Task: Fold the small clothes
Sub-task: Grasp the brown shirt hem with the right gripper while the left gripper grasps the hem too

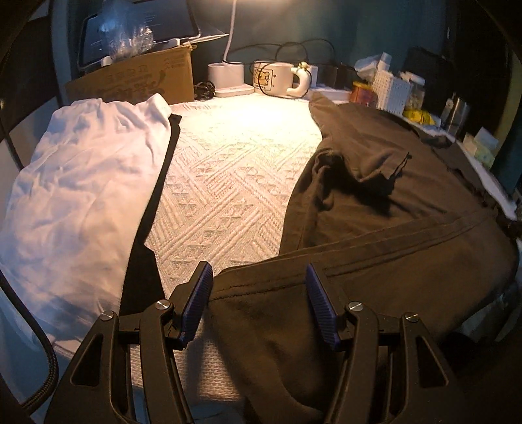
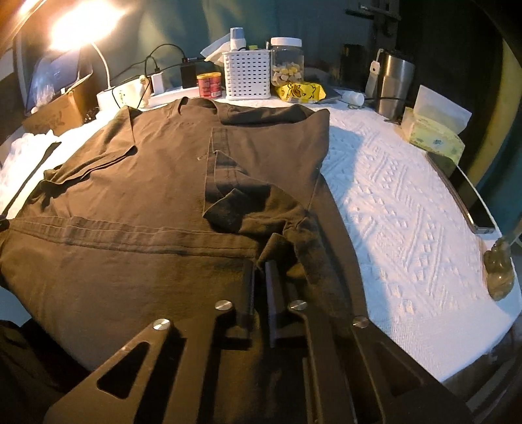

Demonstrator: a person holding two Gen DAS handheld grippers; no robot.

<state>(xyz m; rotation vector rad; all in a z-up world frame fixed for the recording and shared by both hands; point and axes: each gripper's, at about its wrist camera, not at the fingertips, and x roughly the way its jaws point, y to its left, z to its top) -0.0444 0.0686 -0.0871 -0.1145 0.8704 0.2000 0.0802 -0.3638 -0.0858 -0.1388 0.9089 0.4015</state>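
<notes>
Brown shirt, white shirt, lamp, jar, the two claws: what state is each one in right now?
Brown shirt: spread out, sleeves folded inward.
White shirt: lying rumpled, beside the brown one.
Lamp: switched on.
Jar: lid on, partly filled.
Left claw: open, straddling the brown shirt's bottom edge.
Right claw: shut on the brown shirt's fabric.

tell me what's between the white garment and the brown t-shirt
Bare white textured bedspread separates the white garment from the brown t-shirt, seen in the left wrist view.
</notes>
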